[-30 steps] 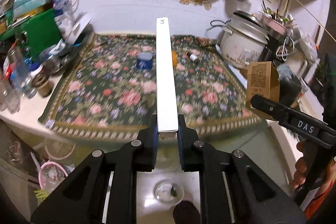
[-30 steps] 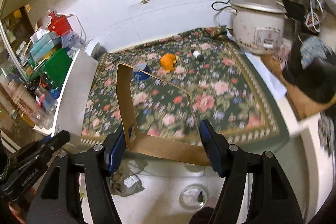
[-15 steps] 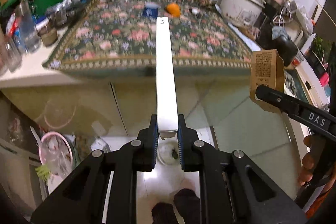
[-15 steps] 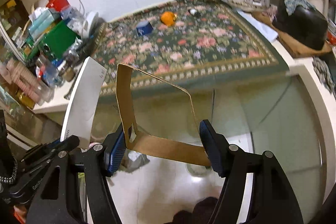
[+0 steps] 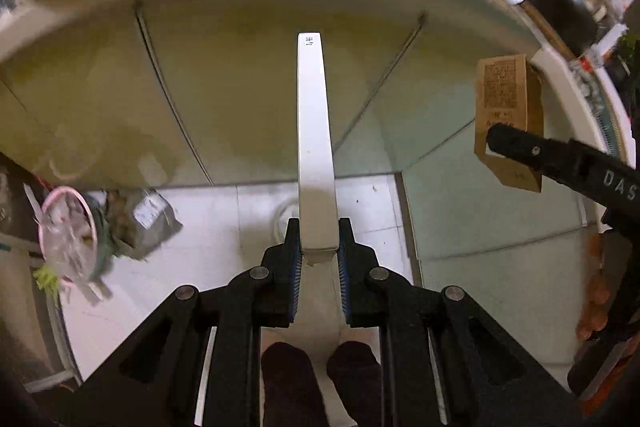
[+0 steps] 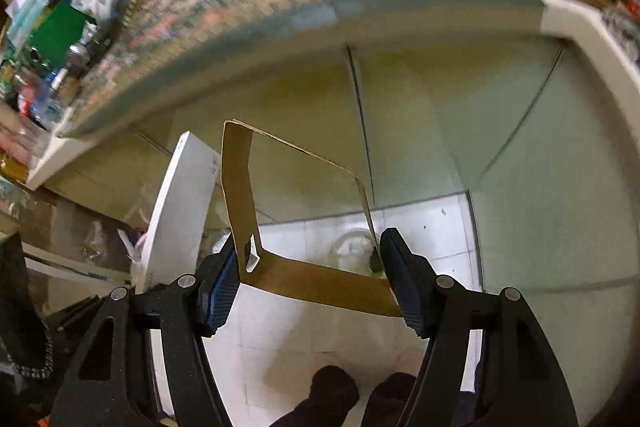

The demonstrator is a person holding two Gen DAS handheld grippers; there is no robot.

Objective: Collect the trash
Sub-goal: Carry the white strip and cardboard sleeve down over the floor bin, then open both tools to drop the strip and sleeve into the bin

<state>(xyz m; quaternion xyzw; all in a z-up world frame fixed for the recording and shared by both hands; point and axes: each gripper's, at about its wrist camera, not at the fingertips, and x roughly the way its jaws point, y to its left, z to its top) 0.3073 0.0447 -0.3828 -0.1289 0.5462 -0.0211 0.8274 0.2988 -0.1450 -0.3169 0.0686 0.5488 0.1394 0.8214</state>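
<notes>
Swung down from the floral counter of a second ago toward cabinet fronts and floor: carrying phase, bin (image 5: 68, 239) low, left of the fingers. Left gripper (image 5: 318, 255) clamped narrowly on white box (image 5: 314, 147); right gripper (image 6: 310, 279) spread wide, gripping brown carton (image 6: 320, 283).

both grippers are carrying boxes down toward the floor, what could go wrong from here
1. The left gripper pinches the long white box only at its near end, so it could lever out or swing.
2. The right gripper spans an open brown carton whose thin walls may fold and slip free.
3. The pink-rimmed bin looks full already, so dropped boxes might spill out.
</notes>
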